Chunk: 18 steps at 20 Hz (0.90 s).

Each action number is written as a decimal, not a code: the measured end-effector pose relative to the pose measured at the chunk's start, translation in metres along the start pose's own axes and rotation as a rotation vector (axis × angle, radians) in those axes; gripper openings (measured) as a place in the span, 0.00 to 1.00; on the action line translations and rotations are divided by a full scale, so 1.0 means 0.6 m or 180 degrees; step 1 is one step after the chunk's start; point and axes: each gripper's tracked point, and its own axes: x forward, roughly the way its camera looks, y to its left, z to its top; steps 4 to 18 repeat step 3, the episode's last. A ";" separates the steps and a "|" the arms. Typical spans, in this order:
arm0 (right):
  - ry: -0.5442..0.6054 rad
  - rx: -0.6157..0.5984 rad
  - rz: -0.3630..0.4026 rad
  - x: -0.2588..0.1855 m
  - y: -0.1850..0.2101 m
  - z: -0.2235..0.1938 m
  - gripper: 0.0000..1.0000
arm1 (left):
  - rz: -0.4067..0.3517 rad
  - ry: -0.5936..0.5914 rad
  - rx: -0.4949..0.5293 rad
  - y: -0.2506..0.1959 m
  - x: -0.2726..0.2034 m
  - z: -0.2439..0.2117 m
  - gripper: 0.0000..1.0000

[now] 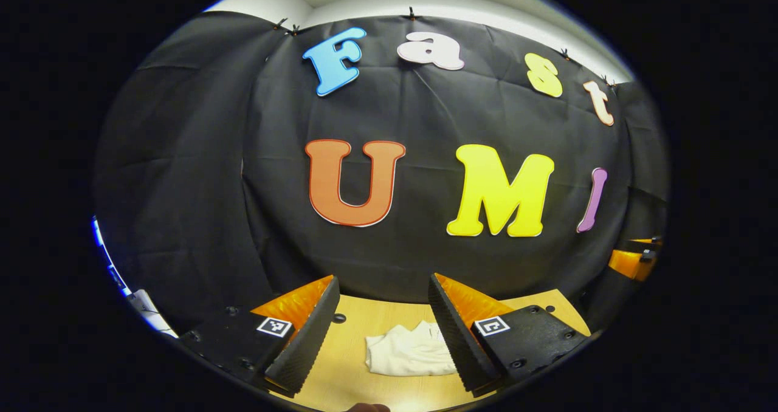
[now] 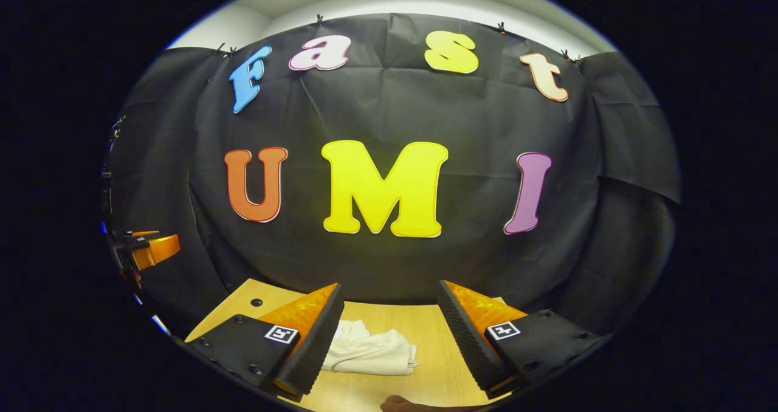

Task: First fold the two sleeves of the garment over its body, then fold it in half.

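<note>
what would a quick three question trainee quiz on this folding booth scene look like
1. True or false: the left gripper is shut on the white cloth garment.
2. What does the garment lie on? A) the pale wooden table B) a metal tray C) the floor
3. In the right gripper view, on which side of the right gripper does the garment lie?

Key: 1 false, its jaws stand open above the table. 2 A. 3 Toward its left finger, partly hidden behind it.

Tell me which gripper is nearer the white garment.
Neither clearly. Left gripper and right gripper both hang open above the table, off the folded garment, which sits between them.
</note>
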 end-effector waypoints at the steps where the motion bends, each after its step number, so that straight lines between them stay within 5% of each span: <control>1: -0.0045 0.0015 0.0020 -0.023 0.004 -0.002 0.96 | 0.0019 -0.0051 -0.0020 0.000 -0.026 0.001 0.93; 2: -0.0113 -0.0011 0.0038 -0.045 0.006 -0.004 0.96 | 0.0014 -0.0056 -0.0020 -0.001 -0.044 -0.004 1.00; 3: -0.0171 -0.0044 0.0012 -0.070 0.006 -0.009 0.96 | 0.0022 -0.0045 0.0023 -0.005 -0.061 -0.015 0.93; 18: -0.0171 -0.0044 0.0012 -0.070 0.006 -0.009 0.96 | 0.0022 -0.0045 0.0023 -0.005 -0.061 -0.015 0.93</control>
